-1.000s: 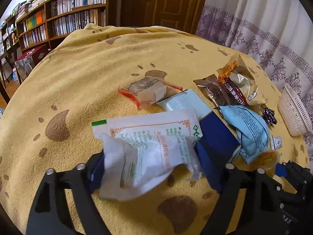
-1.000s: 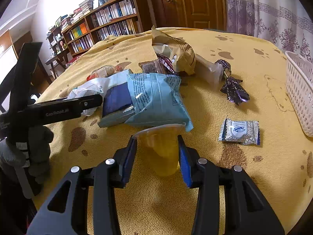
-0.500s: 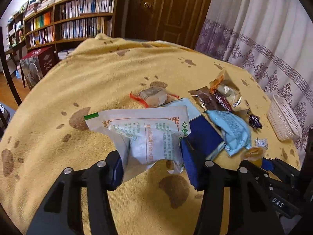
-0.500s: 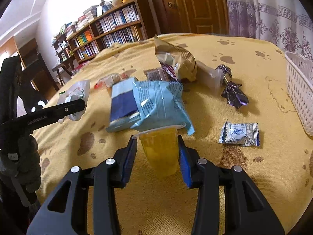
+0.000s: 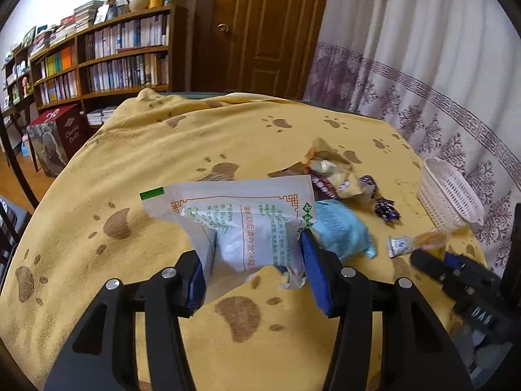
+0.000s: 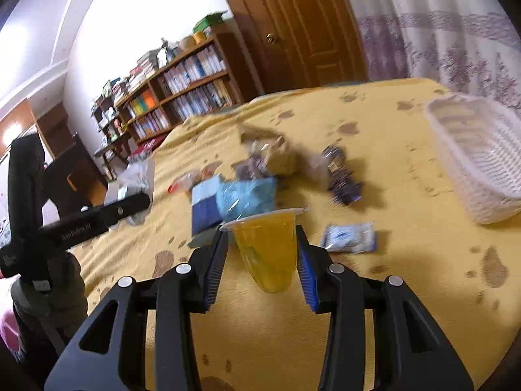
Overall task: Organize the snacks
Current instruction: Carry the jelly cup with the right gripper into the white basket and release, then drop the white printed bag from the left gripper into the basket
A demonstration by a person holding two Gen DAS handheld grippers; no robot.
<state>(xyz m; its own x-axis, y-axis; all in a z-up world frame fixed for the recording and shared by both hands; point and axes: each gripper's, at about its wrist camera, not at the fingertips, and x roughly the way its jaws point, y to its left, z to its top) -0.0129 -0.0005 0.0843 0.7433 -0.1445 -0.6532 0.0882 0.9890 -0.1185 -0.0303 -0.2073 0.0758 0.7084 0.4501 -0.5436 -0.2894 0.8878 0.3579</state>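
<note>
The right hand-held gripper (image 6: 265, 254) is closed on a small clear plastic cup of yellow jelly (image 6: 265, 247), its blue pads pressing the cup's tapered sides just under the white foil rim, and the cup is off the worktop, which is covered by a yellow paw-print cloth (image 6: 374, 309). The left hand-held gripper (image 5: 255, 270) is clamped on a crinkled white foil snack packet with orange and green printing (image 5: 241, 221), which hangs above the cloth with its long axis running across the jaws. The white lattice plastic basket (image 6: 482, 176) lies ahead and to the right of the jelly cup, well apart from it, with its open mouth tipped toward the camera; judging by this, the right hand is the nearer one and the coming move is probably a forward-right carry to the basket. Between them lies a small white-and-blue sachet (image 6: 350, 238) on the cloth. The remaining snacks, including a light blue crinkled bag (image 6: 246, 195) and a dark purple wrapped sweet (image 6: 345, 185), sit clustered mid-worktop.
</note>
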